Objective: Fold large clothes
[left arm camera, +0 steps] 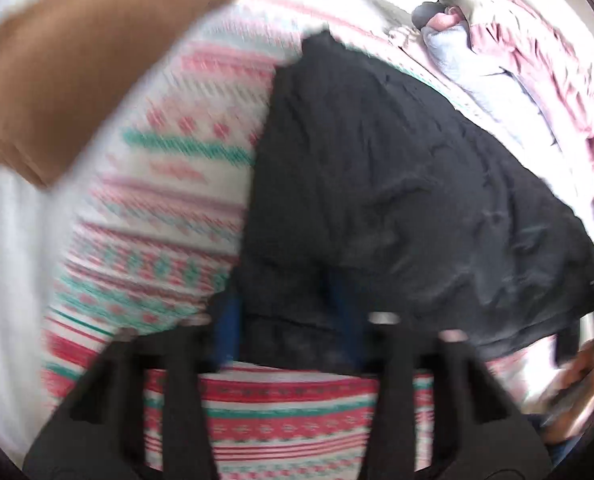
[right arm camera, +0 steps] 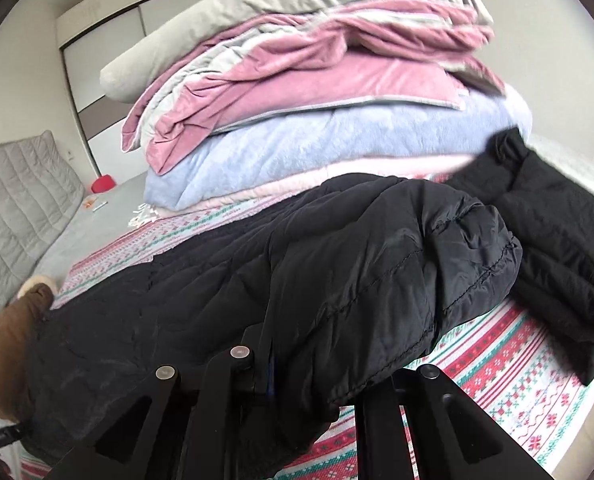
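Folding the black coat [right arm camera: 337,264] on the bed [right arm camera: 509,376].
Both tongs, left [left arm camera: 293,320] and right [right arm camera: 321,364], pinch its hem; next, carry it over.

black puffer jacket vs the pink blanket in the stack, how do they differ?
The black puffer jacket lies low across the patterned bedspread; the pink blanket sits high in the bedding stack. The jacket is black, quilted and slightly shiny; the blanket is pink and velvety. The jacket is near both grippers; the blanket is untouched. Both are rumpled.
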A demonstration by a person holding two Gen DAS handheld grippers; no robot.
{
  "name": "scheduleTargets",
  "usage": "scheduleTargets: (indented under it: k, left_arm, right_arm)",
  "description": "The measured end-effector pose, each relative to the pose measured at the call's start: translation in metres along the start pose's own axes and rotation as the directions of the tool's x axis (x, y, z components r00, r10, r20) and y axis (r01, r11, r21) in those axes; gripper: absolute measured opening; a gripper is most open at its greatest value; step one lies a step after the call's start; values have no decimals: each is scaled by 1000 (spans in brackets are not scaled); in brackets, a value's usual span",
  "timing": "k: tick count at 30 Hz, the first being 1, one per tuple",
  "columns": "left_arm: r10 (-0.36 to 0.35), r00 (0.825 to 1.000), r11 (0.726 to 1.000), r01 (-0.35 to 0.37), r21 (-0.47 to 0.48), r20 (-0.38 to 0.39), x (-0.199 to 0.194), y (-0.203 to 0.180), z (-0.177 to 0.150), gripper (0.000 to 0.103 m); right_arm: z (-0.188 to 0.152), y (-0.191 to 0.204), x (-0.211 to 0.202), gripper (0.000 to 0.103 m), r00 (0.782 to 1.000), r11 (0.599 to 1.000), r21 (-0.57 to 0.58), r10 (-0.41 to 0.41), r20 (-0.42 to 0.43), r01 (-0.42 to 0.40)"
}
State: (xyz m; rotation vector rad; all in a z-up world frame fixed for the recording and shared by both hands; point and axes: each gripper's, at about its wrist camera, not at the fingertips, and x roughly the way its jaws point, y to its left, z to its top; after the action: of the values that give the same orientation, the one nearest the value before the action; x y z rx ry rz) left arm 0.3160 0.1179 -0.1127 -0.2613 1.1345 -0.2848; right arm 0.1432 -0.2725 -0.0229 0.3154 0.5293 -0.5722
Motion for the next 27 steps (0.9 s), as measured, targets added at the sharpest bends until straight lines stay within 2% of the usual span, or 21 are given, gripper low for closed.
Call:
scheduleTargets:
  k: [1, 3, 5, 7, 9, 10, 12, 15, 16, 18, 19, 20, 22, 24, 27]
  left_arm:
    - [2, 1000, 1000, -2, -3, 5, -1, -7, -7, 12]
    - [-4, 1000, 1000, 4, 11, 6, 3, -14, -3, 9]
    - [-4, 1000, 999, 4, 35, 8, -2, -21, -5, 8]
    - [-26, 1000, 999, 26, 38, 10, 1, -17, 4, 7]
    - [-51, 999, 998, 51, 32, 7, 2, -14, 12, 7]
    - [-63, 998, 998, 63, 23, 6, 1, -12, 14, 7]
    - [-95, 995, 995, 95, 0, 3, 1, -8, 16, 7]
    - [-138, 990, 990, 137, -41, -1, 0, 5, 19, 7]
    - [-154, 988, 986, 153, -58, -3, -1, 8, 19, 7]
    - [-196, 981, 977, 194, -93, -9, -1, 16, 21, 8]
    - [-214, 977, 971, 211, -108, -14, -2, 20, 21, 8]
    - [-221, 975, 969, 217, -117, -16, -3, 23, 21, 8]
    - [-236, 971, 964, 230, -130, -28, -3, 28, 23, 8]
    - [-233, 972, 965, 226, -135, -35, -6, 29, 22, 10]
    - [-214, 976, 968, 206, -140, -41, -13, 30, 20, 14]
  right_arm:
    - [2, 9, -6, 14, 1000, 999, -36, 3, 31, -2]
    - [4, 34, -27, 14, 989, 990, -141, 9, 149, 12]
    - [1, 66, -48, 14, 961, 961, -271, 16, 275, 61]
    - [-10, 109, -66, 14, 920, 893, -430, 52, 389, 132]
    - [-25, 155, -76, 14, 891, 795, -582, 126, 437, 173]
    - [-37, 182, -80, 14, 880, 725, -663, 177, 440, 186]
    - [-61, 226, -81, 14, 873, 604, -775, 261, 412, 185]
    - [-111, 290, -68, 14, 891, 414, -905, 368, 267, 100]
    - [-130, 306, -60, 14, 901, 351, -934, 381, 208, 68]
    - [-162, 325, -45, 14, 917, 252, -968, 381, 119, 21]
    - [-172, 329, -39, 14, 922, 232, -973, 377, 89, -1]
    - [-180, 330, -33, 15, 925, 239, -971, 372, 71, -21]
    - [-181, 326, -25, 18, 930, 287, -954, 367, 25, -88]
    - [-177, 322, -22, 25, 927, 305, -941, 376, -19, -143]
    - [-174, 318, -21, 33, 917, 275, -943, 394, -67, -187]
